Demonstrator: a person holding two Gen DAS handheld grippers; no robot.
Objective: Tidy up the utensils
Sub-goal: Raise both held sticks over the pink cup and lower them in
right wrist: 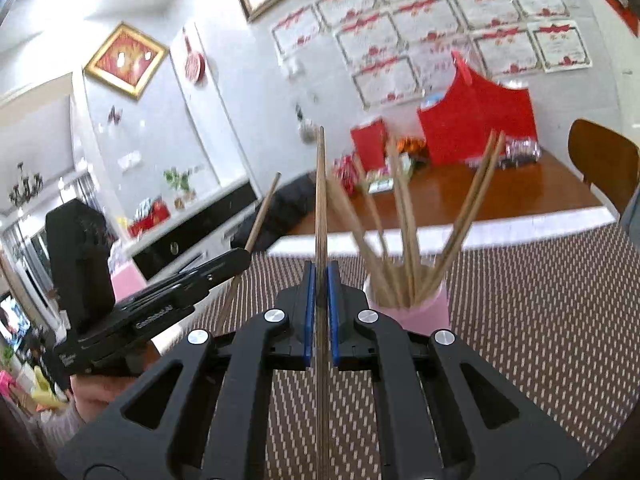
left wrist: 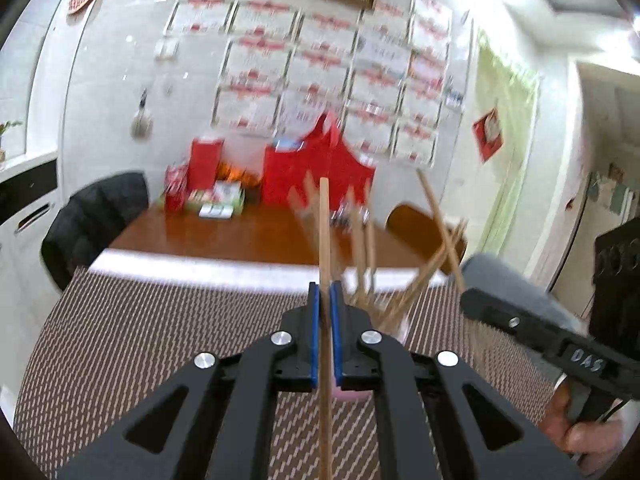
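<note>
Right up close, the left gripper has its jaws squeezed tight on one chopstick, which stands almost straight up between the blue pads. Close up in the other view, the right gripper has its jaws shut the same way on a second stick, and this one also points up. Both grippers are held above the mat on the desk, and each can be seen from the side in the other's view, with a hand under it. Just past the jaws stands the pink cup, and it already has a bunch of sticks fanned out in it. The cup sits on the mat, a little to the right of both held sticks. So the step now looks like carrying two sticks to the cup to join the others. Next, each stick should be brought over the cup's mouth, tipped so its low end goes in, and only then let go. That needs care, because the sticks in the cup lean every way and could block the new ones or get knocked. Farther back, the desk holds a red bag and some boxes, and behind them papers hang on the wall.
</note>
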